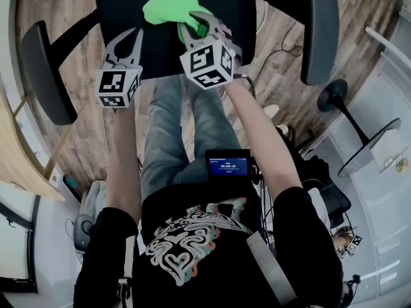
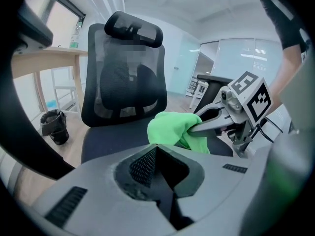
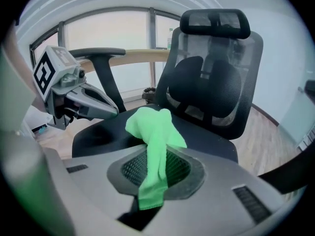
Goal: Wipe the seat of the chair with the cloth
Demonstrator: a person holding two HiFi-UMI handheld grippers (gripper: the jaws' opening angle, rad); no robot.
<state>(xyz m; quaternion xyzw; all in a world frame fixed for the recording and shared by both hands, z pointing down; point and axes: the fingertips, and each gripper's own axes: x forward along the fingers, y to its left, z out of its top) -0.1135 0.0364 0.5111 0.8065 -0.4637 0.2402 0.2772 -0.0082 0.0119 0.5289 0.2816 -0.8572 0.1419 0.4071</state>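
A: Head view?
B: Green cloth (image 1: 168, 8) over middle of chair seat (image 1: 122, 5), nipped by right gripper (image 1: 194, 25). Left gripper (image 1: 131, 40) just left of it, near seat's front edge.
A: Left gripper view?
B: Jaws pressed together, nothing btwn.
A: Right gripper view?
B: Jaws clamped on cloth; bunch beyond tips over seat, loose end hanging on near side.

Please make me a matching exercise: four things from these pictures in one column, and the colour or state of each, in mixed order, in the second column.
Column one:
1. cloth
2. left gripper
3. right gripper
4. chair seat

Column two:
a. jaws shut on green fabric
b. black
c. jaws shut, holding nothing
d. green and bunched up

Pairs: 1-d, 2-c, 3-a, 4-b.
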